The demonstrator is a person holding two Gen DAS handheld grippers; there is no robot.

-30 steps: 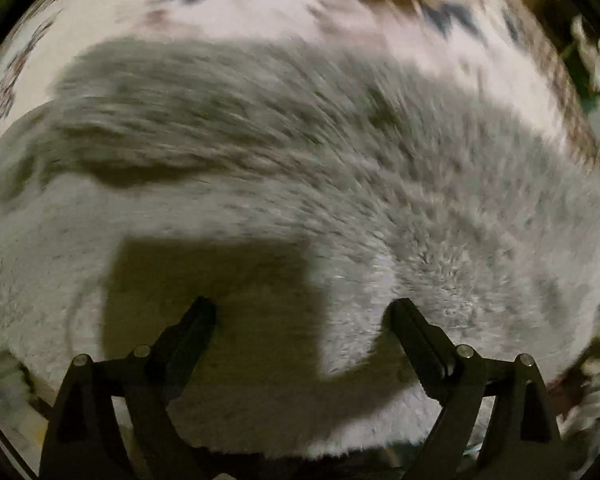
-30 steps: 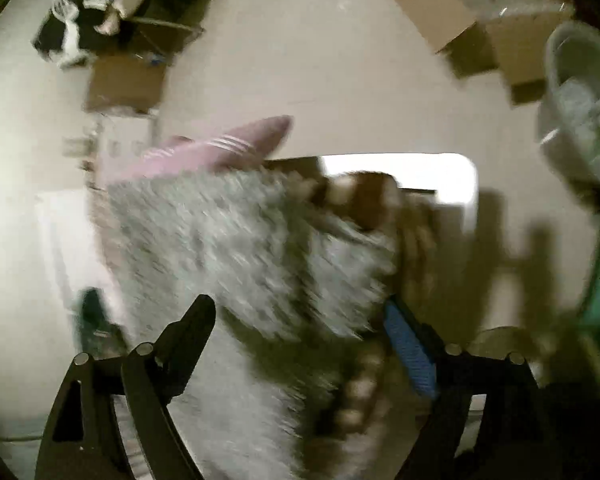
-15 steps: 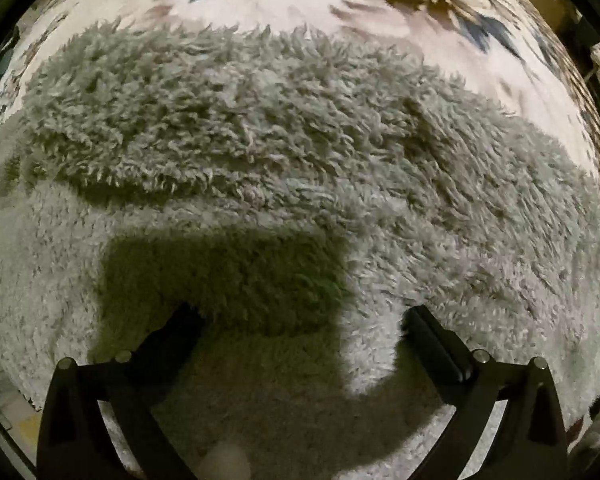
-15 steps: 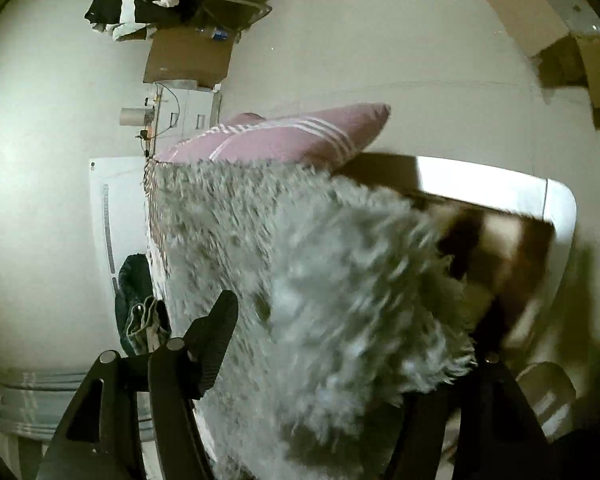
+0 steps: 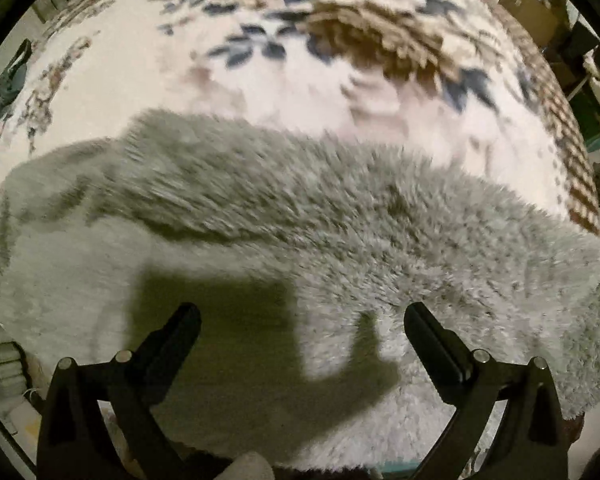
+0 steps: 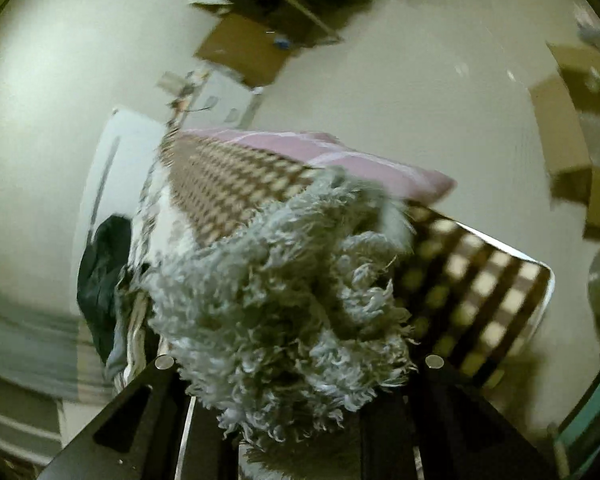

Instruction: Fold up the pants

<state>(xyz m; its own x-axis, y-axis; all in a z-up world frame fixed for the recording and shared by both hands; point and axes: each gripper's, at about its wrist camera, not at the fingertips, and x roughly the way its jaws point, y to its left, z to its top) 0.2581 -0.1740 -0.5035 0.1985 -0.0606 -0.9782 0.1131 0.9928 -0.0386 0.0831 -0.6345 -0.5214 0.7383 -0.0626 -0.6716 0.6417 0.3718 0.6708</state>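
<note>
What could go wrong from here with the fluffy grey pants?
1. The right tongs are closing on a thick wad of pants; the pile may slip out.
2. The left tongs hang open over the pants, pinning nothing, so the cloth may drag across the blanket.

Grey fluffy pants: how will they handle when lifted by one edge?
Probably floppy: the pants bunch in a wad at the closing right gripper. Likely bulky but light, given the long pile. The rest may drag across the patterned blanket.

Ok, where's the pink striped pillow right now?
Right wrist view only: the pink striped pillow lies at the far end of the patterned bedspread, just behind the fluffy grey pants bunched in the closing right gripper.
</note>
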